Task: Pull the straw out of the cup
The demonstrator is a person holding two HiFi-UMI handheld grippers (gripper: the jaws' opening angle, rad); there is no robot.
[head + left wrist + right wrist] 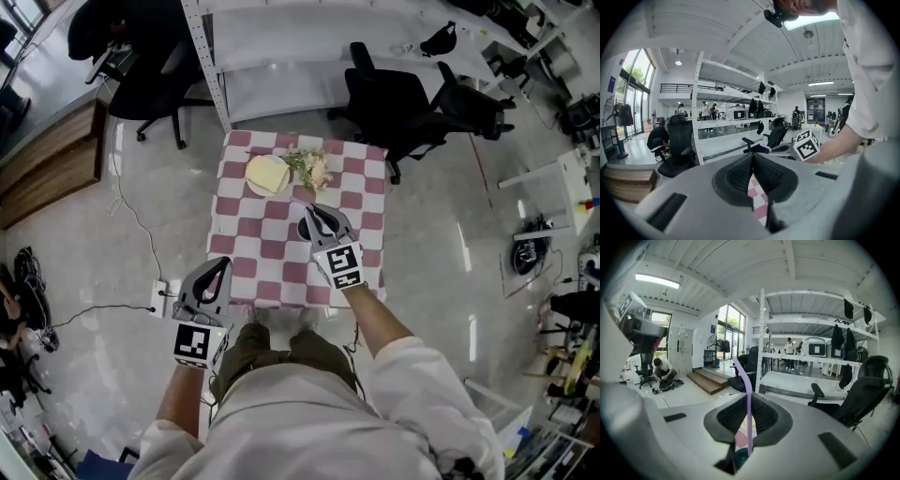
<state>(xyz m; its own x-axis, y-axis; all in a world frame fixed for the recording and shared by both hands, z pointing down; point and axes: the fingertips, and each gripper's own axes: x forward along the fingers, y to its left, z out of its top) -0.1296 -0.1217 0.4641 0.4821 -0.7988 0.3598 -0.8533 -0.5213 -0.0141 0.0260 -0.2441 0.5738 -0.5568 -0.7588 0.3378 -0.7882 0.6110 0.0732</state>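
Right gripper is clamped on the purple straw, held over the near half of the checkered table, forearm reaching forward. Something teal and round sits right under the straw's bottom end, can't tell if it's inside. Left gripper is closed on nothing, off the table's near-left corner.

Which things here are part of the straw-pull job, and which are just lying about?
Job: purple straw, clamped in the right gripper; teal cup below it.
Lying about: plate with something yellow, flower bunch, office chairs; left gripper shut, empty.
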